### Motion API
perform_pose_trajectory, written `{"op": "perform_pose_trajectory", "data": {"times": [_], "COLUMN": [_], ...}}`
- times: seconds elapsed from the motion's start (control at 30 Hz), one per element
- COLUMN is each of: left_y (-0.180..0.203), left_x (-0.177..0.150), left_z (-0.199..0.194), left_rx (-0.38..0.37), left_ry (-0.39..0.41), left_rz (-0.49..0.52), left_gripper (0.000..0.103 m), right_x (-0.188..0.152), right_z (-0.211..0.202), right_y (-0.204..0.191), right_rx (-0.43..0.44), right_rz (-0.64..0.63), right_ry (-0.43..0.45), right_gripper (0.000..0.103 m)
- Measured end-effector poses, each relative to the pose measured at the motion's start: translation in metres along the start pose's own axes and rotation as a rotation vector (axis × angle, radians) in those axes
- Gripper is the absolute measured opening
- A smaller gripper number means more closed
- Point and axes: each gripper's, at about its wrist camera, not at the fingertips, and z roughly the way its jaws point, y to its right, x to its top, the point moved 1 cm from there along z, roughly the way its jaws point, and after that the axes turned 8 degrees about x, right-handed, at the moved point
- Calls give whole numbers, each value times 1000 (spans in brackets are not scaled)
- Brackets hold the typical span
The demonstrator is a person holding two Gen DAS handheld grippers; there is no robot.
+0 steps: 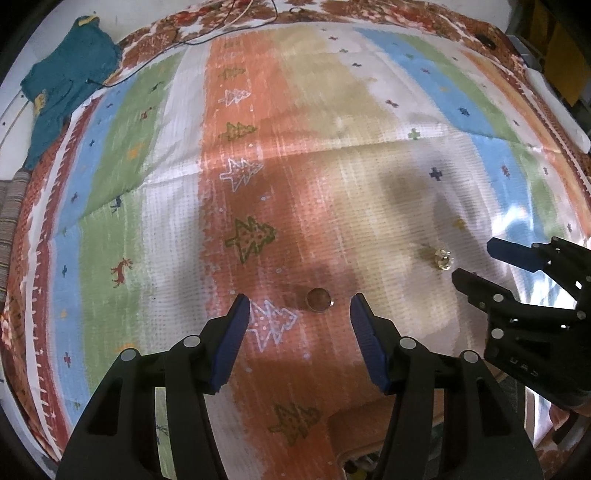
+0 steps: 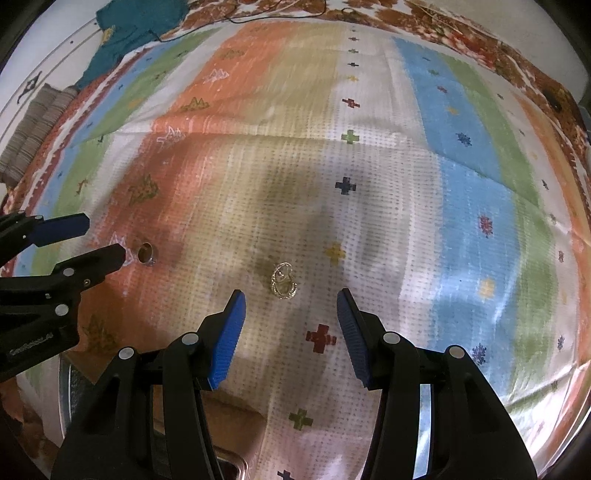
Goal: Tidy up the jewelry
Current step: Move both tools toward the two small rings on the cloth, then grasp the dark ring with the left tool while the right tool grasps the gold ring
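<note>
A plain metal ring [image 1: 319, 299] lies on the striped cloth [image 1: 332, 110], just ahead of my open left gripper [image 1: 300, 306] and between its blue pads. It also shows in the right wrist view [image 2: 146, 254]. A gold openwork jewel [image 2: 283, 280] lies on the cloth just ahead of my open right gripper [image 2: 291, 302]; it also shows in the left wrist view [image 1: 442, 257]. Both grippers are empty. The right gripper [image 1: 471, 260] appears at the right edge of the left wrist view, and the left gripper [image 2: 103, 238] at the left edge of the right wrist view.
A teal knitted garment [image 1: 66, 85] lies at the far left edge of the cloth. Thin cables [image 1: 229, 26] run along the far border. A striped cushion [image 2: 33, 125] sits at the left. Part of a box [image 2: 236, 417] shows under the grippers at the near edge.
</note>
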Motion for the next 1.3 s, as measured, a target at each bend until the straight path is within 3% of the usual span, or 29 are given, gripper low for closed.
{"op": "perform_pose_trajectory", "data": {"times": [0.73, 0.87, 1.1, 1.3], "left_y": [3, 4, 4, 7], "left_x": [8, 9, 8, 7], "left_z": [41, 46, 47, 43], "left_rx": [-28, -23, 0, 5], "left_ry": [-81, -84, -84, -73], "left_rz": [19, 28, 44, 39], "left_gripper": [50, 47, 19, 19], "right_x": [14, 19, 19, 20], "right_z": [30, 34, 39, 38], "right_y": [3, -1, -5, -4], "right_rx": [-10, -17, -27, -30], "right_rz": [-15, -28, -44, -55], "right_ry": [-47, -54, -73, -63], "right_gripper": [48, 41, 17, 17]}}
